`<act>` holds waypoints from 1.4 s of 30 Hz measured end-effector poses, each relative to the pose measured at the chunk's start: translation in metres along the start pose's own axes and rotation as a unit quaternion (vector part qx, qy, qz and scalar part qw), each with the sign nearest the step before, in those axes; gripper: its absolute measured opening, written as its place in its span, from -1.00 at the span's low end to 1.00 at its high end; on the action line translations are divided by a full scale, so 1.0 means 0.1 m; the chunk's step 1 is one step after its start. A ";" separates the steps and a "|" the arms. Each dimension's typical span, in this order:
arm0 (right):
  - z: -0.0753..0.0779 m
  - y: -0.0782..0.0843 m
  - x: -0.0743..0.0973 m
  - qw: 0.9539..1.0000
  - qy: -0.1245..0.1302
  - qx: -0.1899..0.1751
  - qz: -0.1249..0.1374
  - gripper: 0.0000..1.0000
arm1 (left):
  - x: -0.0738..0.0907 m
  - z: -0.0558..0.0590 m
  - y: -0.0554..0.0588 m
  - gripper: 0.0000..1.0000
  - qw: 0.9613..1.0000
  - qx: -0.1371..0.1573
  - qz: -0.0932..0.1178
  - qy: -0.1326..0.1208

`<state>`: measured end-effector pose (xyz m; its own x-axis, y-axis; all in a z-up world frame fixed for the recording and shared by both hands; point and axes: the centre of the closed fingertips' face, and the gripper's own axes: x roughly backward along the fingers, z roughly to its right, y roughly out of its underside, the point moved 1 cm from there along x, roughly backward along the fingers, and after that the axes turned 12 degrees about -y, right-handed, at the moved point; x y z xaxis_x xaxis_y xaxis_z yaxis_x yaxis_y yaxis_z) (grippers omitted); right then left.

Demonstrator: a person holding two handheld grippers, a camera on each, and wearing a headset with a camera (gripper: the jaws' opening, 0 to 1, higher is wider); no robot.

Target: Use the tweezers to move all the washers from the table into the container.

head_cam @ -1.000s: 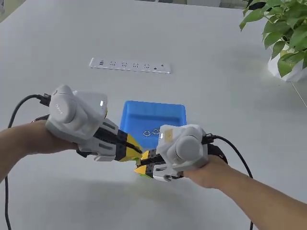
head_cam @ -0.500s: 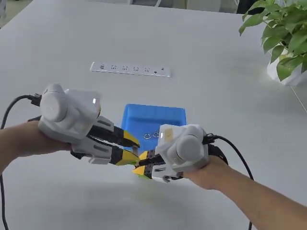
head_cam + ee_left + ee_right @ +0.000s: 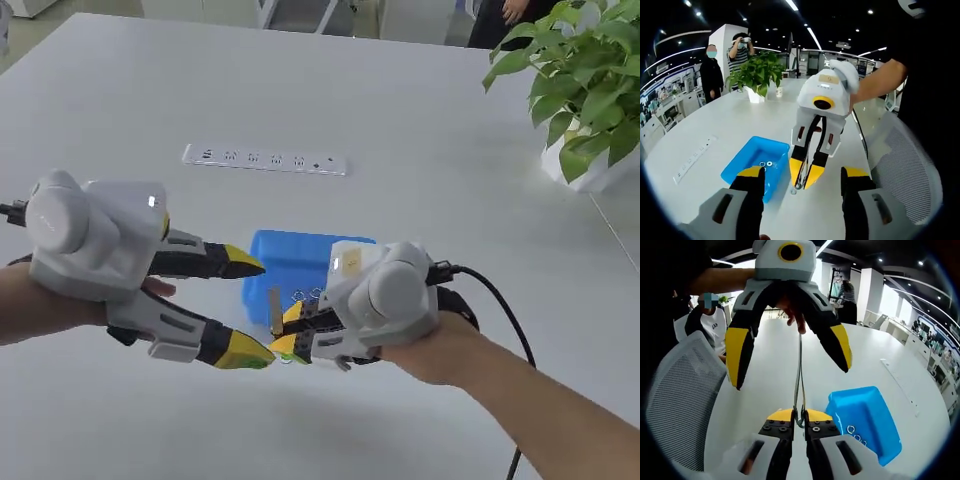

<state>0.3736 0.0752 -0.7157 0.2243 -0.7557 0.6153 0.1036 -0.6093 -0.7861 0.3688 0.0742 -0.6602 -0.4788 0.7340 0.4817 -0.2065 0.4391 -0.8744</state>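
Note:
My right gripper [image 3: 290, 336] is shut on a pair of thin metal tweezers [image 3: 275, 310] near the front edge of the blue container [image 3: 300, 262]. In the right gripper view the tweezers [image 3: 799, 375] rise from my shut jaws [image 3: 800, 421] toward the left gripper [image 3: 790, 355], which hangs wide open around them without touching. In the head view the left gripper [image 3: 248, 308] stands open to the left. A few washers [image 3: 303, 295] lie inside the container [image 3: 752, 159], washers [image 3: 765, 164]. In the left gripper view the tweezers [image 3: 802, 172] point down at the table from the right gripper [image 3: 804, 181].
A white power strip [image 3: 265, 160] lies beyond the container. A potted plant [image 3: 580, 90] stands at the far right of the white table [image 3: 430, 180]. A mesh chair back [image 3: 905, 165] is close behind me. Two people stand far off.
My left gripper has opened and drawn back to the left, away from the right gripper. The tweezers stay in the right gripper, and the head camera has tilted up a little.

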 end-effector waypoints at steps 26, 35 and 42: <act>0.63 -0.30 0.30 0.999 0.028 0.041 0.012 -0.83 | 0.16 -0.16 0.04 0.98 0.998 0.038 0.005 -0.056; 0.87 -0.20 0.21 0.999 0.028 0.039 0.021 -0.83 | 0.18 -0.23 0.14 0.98 0.997 0.046 0.002 -0.068; 1.01 -0.07 0.12 0.999 0.026 0.030 0.023 -0.83 | 0.19 -0.29 0.20 0.98 0.996 0.051 0.000 -0.077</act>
<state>0.4737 0.0946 -0.7092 0.1790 -0.7950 0.5796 0.1523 -0.5596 -0.8146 0.3808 0.1117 -0.6668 -0.6019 0.6429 0.4737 -0.2877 0.3788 -0.8796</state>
